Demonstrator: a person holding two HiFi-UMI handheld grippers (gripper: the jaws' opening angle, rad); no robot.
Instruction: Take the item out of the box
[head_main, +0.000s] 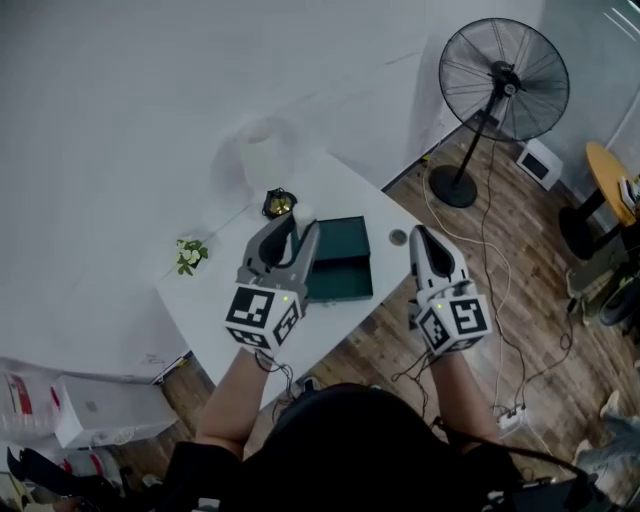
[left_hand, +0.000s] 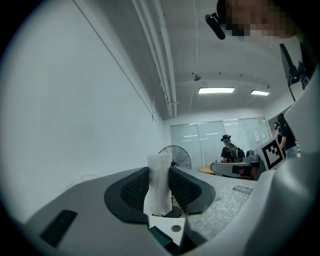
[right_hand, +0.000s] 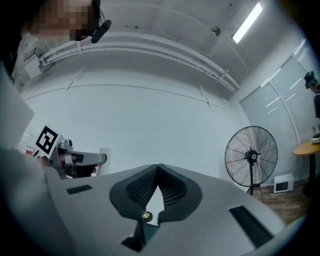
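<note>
We grip the white item, out of the box

Our left gripper (head_main: 297, 226) is clamped on the white item (left_hand: 159, 186), whose long axis stands about upright between the pads: one end pokes up above the jaws, the other hangs below. In the head view it shows by the far left corner of the open dark green box (head_main: 340, 262) on the white table (head_main: 200, 300). Our right gripper (head_main: 421, 236) is closed on nothing.

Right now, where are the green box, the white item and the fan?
green box (head_main: 345, 240), head view, on its upper half
white item (left_hand: 159, 182), left gripper view, on its middle
fan (head_main: 503, 78), head view, on its hub
</note>
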